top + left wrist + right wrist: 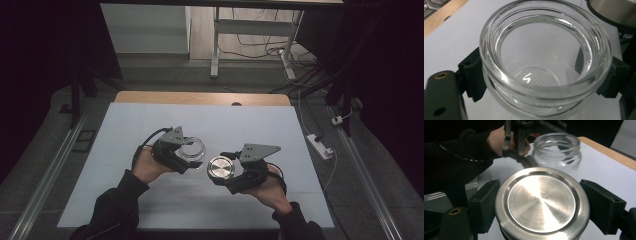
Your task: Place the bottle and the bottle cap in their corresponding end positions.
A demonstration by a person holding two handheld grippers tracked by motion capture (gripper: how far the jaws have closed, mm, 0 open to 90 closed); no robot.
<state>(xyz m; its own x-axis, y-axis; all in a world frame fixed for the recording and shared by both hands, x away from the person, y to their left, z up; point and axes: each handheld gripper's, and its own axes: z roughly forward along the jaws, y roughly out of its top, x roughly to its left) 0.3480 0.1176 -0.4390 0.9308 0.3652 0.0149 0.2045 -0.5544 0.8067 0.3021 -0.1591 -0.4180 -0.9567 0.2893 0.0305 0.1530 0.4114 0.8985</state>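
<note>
Ribbed clear glass jar [544,62], round brushed-metal lid [541,202], seemingly steel

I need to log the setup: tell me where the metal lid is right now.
The metal lid sits near the table's middle in the high view, clamped between the right gripper jaws, just right of the glass jar held by the left gripper.

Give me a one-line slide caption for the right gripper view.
Right claw grips a round brushed-steel lid; beyond it, the left claw holds an open clear glass jar.
</note>
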